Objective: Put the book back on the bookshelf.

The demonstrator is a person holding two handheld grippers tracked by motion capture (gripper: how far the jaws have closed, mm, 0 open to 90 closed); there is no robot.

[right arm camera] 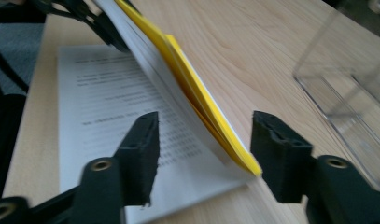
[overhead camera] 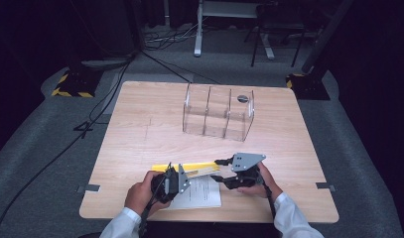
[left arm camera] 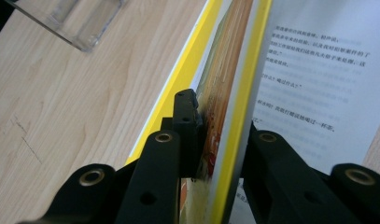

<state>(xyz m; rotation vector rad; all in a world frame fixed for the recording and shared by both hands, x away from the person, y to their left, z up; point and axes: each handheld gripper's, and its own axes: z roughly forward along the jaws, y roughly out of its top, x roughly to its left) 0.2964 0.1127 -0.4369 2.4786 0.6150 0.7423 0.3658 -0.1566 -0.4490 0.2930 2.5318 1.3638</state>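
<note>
A thin book with a yellow cover (overhead camera: 189, 168) lies open at the table's near edge, a printed white page (overhead camera: 202, 191) flat on the wood. My left gripper (overhead camera: 182, 179) is shut on the raised cover and a few leaves, holding them tilted up off the page. Up close, the jaws of the left gripper (left arm camera: 222, 126) pinch the yellow-edged cover (left arm camera: 225, 70) beside the printed page (left arm camera: 313, 79). My right gripper (overhead camera: 217, 170) is open; in its own view its jaws (right arm camera: 207, 128) straddle the cover's (right arm camera: 197, 93) free corner without touching it.
A clear plastic organizer (overhead camera: 218, 115) with three compartments stands at the middle back of the wooden table (overhead camera: 140, 129); a dark round mark shows on its right wall. Its edge also appears as the clear organizer (right arm camera: 346, 93) to the right. Cables and stand legs lie on the floor beyond.
</note>
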